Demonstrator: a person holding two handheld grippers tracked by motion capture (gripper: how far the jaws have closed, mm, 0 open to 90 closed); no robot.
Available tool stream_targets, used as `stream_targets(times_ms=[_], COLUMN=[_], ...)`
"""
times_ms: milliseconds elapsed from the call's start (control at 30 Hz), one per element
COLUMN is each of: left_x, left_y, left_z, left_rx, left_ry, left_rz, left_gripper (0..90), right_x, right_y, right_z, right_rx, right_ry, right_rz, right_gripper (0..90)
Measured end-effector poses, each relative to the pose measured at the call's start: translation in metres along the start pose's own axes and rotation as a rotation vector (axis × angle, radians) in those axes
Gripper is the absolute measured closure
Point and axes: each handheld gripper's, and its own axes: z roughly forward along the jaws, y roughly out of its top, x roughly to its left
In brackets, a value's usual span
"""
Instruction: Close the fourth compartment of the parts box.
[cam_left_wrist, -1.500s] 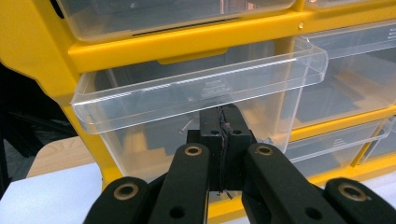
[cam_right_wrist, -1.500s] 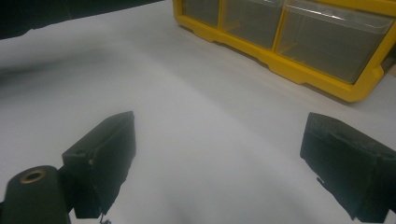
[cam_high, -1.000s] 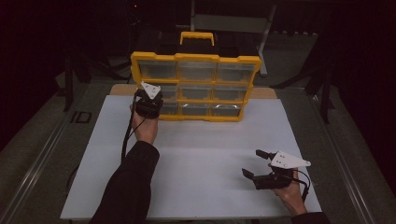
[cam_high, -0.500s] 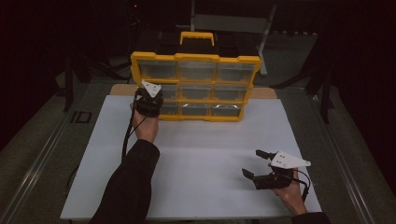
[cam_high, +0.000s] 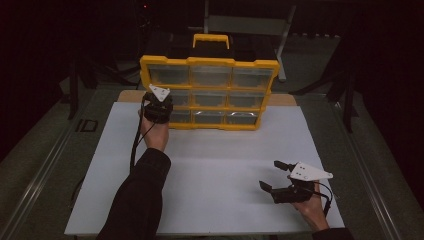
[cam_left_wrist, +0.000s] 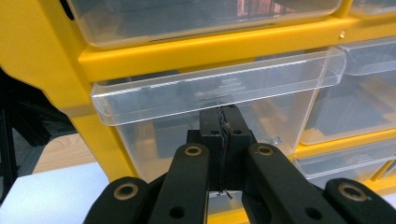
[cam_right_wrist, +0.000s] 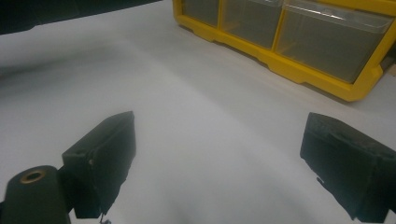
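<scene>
Our left gripper (cam_left_wrist: 223, 135), fingers closed together, touches the middle-left drawer (cam_left_wrist: 210, 107) of the organizer (cam_high: 209, 92); nothing is pulled out yet. Right gripper (cam_high: 280, 176) waits wide on the surface (cam_high: 215, 165).

Dim, dark room around a white tabletop (cam_high: 210, 165), perhaps grey floor (cam_high: 45, 150) alongside.
</scene>
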Motion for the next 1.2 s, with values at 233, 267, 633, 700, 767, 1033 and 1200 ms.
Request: stream_targets(times_ms=[233,267,633,700,767,1033,1200], left_x=[0.001,0.001,0.003,0.004,0.005,0.004,0.004], left_y=[0.002,0.002,0.003,0.003,0.003,-0.002,-0.009], left_z=[0.004,0.004,0.005,0.005,0.005,-0.002,-0.013], left_rx=[0.006,0.008,0.014,0.015,0.016,0.016,0.010], left_ry=[0.018,0.021,0.035,0.034,0.034,-0.010,-0.128], left_rz=[0.005,0.003,0.013,0.015,0.014,0.048,0.058], left_gripper=[89.9,89.9,89.3,88.3,88.1,79.9,67.4], right_x=[0.000,0.000,0.000,0.000,0.000,0.000,0.001], right_y=[0.000,0.000,0.000,0.000,0.000,0.000,0.000], right_z=[0.000,0.000,-0.001,-0.001,-0.001,-0.002,-0.003], right_rx=[0.000,0.000,0.000,0.000,0.000,-0.001,-0.003], right_ry=[-0.002,-0.002,-0.003,-0.003,-0.003,-0.006,-0.008], right_rz=[0.001,0.000,-0.001,-0.001,-0.001,0.002,0.004], right_gripper=[10.5,10.5,10.5,10.5,10.5,10.5,10.5])
